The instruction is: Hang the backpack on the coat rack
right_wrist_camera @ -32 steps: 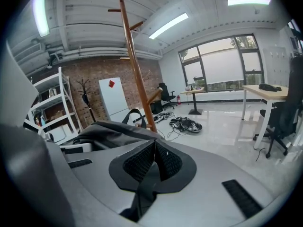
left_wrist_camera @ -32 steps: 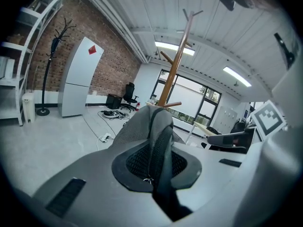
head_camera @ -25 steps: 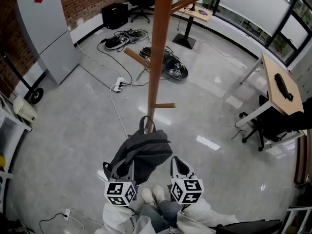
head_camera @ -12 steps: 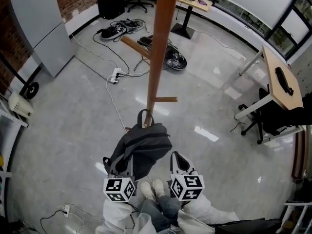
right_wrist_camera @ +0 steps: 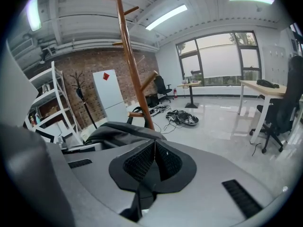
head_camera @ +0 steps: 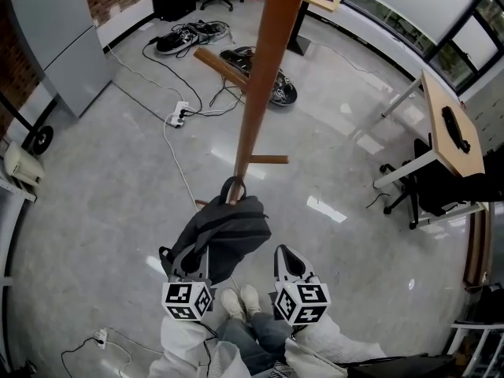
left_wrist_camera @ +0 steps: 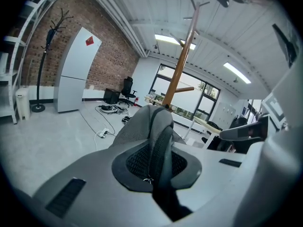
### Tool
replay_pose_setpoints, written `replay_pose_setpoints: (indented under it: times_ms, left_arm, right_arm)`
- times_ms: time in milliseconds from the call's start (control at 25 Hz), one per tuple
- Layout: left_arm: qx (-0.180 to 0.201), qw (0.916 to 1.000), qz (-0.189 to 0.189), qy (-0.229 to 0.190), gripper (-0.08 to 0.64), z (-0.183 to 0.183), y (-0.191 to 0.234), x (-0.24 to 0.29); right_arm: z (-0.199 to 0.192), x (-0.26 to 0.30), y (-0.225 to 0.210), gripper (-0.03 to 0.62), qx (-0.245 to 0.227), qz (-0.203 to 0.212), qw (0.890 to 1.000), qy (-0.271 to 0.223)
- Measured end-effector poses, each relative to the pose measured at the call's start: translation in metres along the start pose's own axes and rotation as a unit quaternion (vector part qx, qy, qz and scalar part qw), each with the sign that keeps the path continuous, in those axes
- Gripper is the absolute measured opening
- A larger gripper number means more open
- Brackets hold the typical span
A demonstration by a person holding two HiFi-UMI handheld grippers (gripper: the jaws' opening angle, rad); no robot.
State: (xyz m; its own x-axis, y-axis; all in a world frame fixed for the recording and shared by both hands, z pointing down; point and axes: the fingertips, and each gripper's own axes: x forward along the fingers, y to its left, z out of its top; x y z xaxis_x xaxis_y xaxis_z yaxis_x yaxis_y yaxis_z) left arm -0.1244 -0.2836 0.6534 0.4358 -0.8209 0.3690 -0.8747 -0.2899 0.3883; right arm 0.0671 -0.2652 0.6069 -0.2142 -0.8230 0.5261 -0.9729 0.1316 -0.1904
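The brown wooden coat rack [head_camera: 264, 77] rises in front of me in the head view, with short pegs sticking out of its pole. A dark grey backpack [head_camera: 224, 233] hangs against the lower pole, its top loop [head_camera: 233, 189] touching the wood. I cannot tell whether the loop sits over a peg. My left gripper [head_camera: 187, 260] is shut on a black strap of the backpack [left_wrist_camera: 147, 126], which fills the space ahead of its jaws [left_wrist_camera: 158, 141]. My right gripper [head_camera: 285, 257] is beside the bag, shut with nothing in it [right_wrist_camera: 155, 150]. The rack [right_wrist_camera: 130, 56] and backpack [right_wrist_camera: 120, 132] lie to its left.
A power strip with cables [head_camera: 175, 116] and a dark heap of gear [head_camera: 272, 89] lie on the floor beyond the rack. A desk [head_camera: 449, 132] and office chair [head_camera: 437, 191] stand at the right, a grey cabinet [head_camera: 55, 46] at the left. My shoes [head_camera: 240, 302] are just below the bag.
My left gripper has sunk a little with the backpack strap in it, and the bag hangs slightly lower by the pole. The right gripper has stayed put.
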Motion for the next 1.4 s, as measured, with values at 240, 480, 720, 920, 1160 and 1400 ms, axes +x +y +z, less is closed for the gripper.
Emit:
replay_pose_setpoints:
  times_ms: [240, 480, 720, 920, 1160, 1400]
  left_arm:
    - [-0.004, 1.0, 0.005, 0.007, 0.023, -0.01, 0.01, 0.01]
    - [-0.019, 0.9997, 0.013, 0.003, 0.023, -0.026, 0.03, 0.03]
    - [-0.031, 0.9994, 0.017, 0.003, 0.023, -0.041, 0.048, 0.056]
    - [-0.024, 0.9989, 0.037, 0.018, 0.023, -0.057, 0.063, 0.075]
    - [-0.026, 0.9979, 0.05, 0.033, 0.023, -0.067, 0.066, 0.087]
    - [-0.03, 0.9962, 0.075, 0.035, 0.053, -0.07, 0.078, 0.099]
  right_arm:
    - [-0.004, 0.006, -0.001, 0.013, 0.002, 0.0, 1.0, 0.01]
    - [-0.003, 0.008, -0.003, 0.012, -0.004, -0.002, 1.0, 0.014]
    - [-0.002, 0.012, -0.01, 0.014, -0.008, -0.012, 1.0, 0.02]
    - [0.001, 0.017, -0.016, 0.013, -0.009, -0.02, 1.0, 0.017]
    - [0.0, 0.017, -0.024, 0.013, -0.001, -0.027, 0.999, 0.02]
    - [-0.003, 0.016, -0.033, 0.013, 0.0, -0.033, 0.999, 0.024]
